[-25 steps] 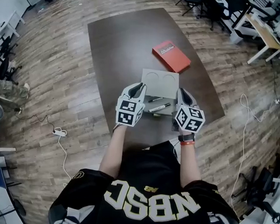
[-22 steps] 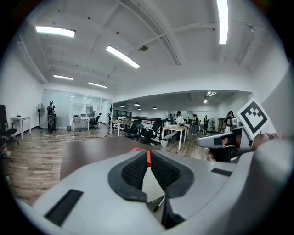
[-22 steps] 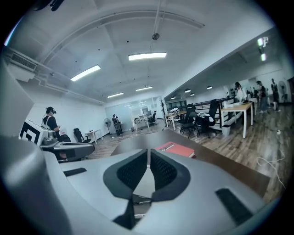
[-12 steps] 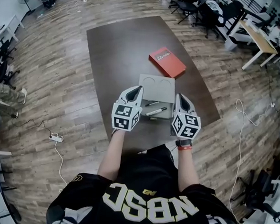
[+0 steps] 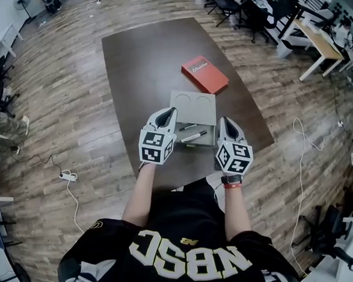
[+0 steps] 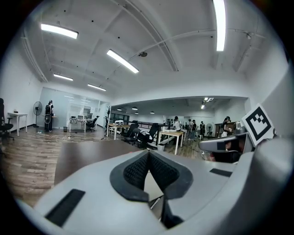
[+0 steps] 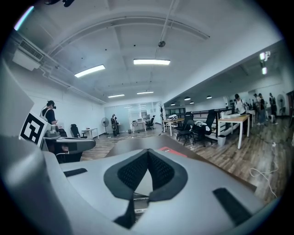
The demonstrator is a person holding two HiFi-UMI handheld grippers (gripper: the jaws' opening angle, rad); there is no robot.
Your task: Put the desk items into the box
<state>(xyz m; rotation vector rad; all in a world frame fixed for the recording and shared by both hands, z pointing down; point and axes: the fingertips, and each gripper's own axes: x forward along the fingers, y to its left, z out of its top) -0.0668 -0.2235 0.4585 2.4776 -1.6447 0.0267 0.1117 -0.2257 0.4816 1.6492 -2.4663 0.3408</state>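
A grey box [image 5: 194, 106] with two round recesses lies on the dark brown table [image 5: 146, 57]. Two pens [image 5: 193, 135] rest on its near part, and a small dark item [image 5: 188, 145] lies just in front. A red book [image 5: 204, 74] lies beyond the box. My left gripper [image 5: 170, 111] hovers at the box's near left corner and my right gripper [image 5: 224, 121] at its near right corner. The left gripper's [image 6: 148, 153] jaws meet at the tips with nothing between them, and so do the right gripper's [image 7: 148, 152]. The red book [image 7: 172, 152] peeks past the right jaws.
The table's near edge [image 5: 180, 177] is close to the person's body. Wooden floor surrounds the table, with a power strip and cable [image 5: 65, 175] at the left and a cable [image 5: 299, 158] at the right. Desks and chairs [image 5: 304, 32] stand at the far right.
The table, box and book have drifted a little left and up in the head view. Both grippers keep about the same place in front of the box.
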